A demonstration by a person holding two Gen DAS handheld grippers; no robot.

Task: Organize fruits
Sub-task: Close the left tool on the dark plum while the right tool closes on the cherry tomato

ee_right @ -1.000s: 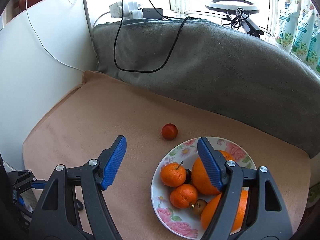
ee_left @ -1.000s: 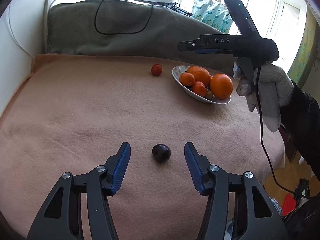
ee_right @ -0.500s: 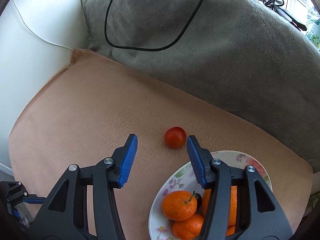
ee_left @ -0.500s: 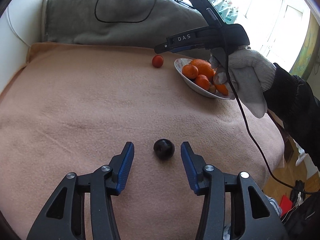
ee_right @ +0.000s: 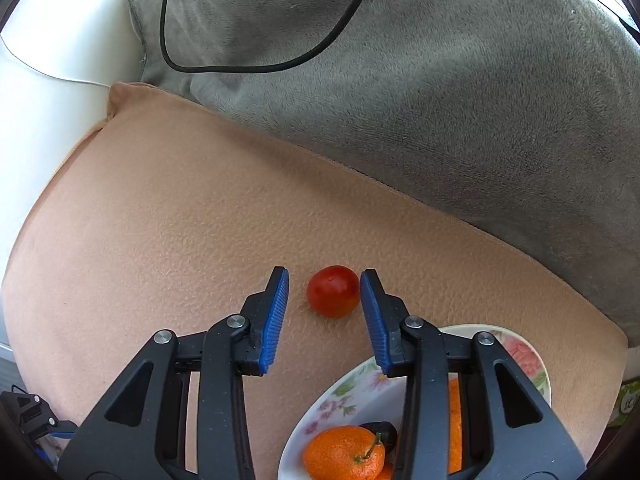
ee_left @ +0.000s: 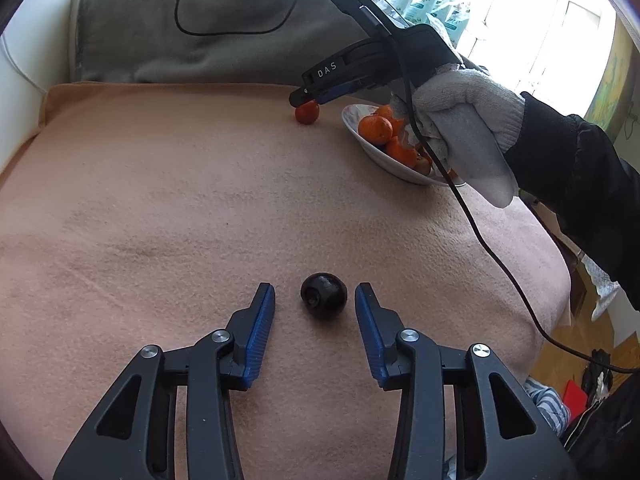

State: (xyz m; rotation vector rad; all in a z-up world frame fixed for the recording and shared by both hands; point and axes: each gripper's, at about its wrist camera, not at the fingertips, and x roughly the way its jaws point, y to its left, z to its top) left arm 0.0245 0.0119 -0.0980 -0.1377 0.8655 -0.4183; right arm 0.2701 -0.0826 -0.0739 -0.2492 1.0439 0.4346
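Observation:
A dark plum lies on the peach blanket between the blue pads of my left gripper. Its jaws are closing, with small gaps on both sides of the fruit. A small red fruit sits on the blanket by the flowered plate. My right gripper straddles it, jaws closing; the right pad is about touching it, the left pad stands apart. In the left wrist view the right gripper hangs over the red fruit, held by a gloved hand. The plate holds several oranges.
A grey cushion with a black cable lies along the back of the blanket. A white wall borders the left side. The blanket's edge drops off at the right, toward the floor.
Both grippers' jaws have narrowed around their fruits. The right gripper moved forward and down from over the plate to the red fruit. The left gripper stayed over the plum.

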